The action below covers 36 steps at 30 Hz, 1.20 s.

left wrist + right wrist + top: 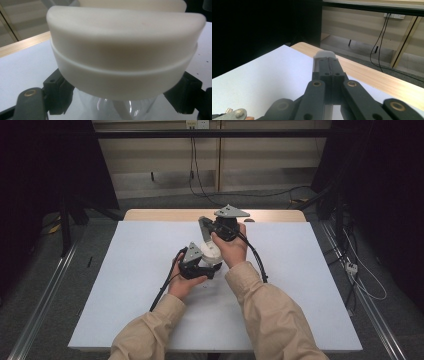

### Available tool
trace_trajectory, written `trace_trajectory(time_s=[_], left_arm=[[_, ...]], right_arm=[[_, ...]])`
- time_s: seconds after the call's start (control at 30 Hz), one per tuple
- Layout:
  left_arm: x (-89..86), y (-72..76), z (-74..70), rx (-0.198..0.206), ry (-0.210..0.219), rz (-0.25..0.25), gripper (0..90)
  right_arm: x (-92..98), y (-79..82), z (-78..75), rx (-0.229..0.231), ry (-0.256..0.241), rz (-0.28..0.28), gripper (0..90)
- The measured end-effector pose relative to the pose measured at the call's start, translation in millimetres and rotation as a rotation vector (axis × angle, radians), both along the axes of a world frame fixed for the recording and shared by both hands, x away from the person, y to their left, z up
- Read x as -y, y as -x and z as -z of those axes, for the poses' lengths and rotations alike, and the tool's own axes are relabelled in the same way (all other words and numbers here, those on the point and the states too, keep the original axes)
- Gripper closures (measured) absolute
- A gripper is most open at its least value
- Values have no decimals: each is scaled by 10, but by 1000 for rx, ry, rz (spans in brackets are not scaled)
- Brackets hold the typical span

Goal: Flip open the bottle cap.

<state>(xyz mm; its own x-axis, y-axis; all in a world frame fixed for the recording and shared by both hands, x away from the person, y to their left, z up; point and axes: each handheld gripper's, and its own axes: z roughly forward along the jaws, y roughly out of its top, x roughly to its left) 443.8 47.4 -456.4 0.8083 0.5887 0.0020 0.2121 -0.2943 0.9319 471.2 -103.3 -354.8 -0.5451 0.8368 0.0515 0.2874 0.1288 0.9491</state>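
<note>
1 clear jar (pixel 112 110), white lid (pixel 125 50) on, between left gripper (pixel 200 265) jaws

the table (pixel 150 215) is a light wooden one, and only a thin strip of its top shows along the far edge. almost all of it is covered by a big white sheet (pixel 130 285) laid flat, reaching to the near edge and both sides. in the right gripper view the wood (pixel 387 85) runs as a pale band beside the white surface (pixel 262 85). a few tiny dark specks dot the sheet. whether the clear jar (pixel 112 110) with the cream lid (pixel 125 50) rests on the sheet or is held just above it, i cannot tell.
</note>
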Motion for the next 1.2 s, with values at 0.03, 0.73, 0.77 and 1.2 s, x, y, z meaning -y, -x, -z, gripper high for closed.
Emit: trace_trajectory(time_s=[0.03,0.73,0.77,1.2], left_arm=[[-1,0,0,0,0,0,189],[-2,2,3,1,1,1,189],[-2,2,3,1,2,1,189],[-3,3,4,7,0,1,189]], right_arm=[[-1,-4,3,-1,0,0,900],[-49,-81,41,-10,9,0,900],[-54,-84,43,-8,8,1,900],[-77,-121,72,-19,7,3,900]])
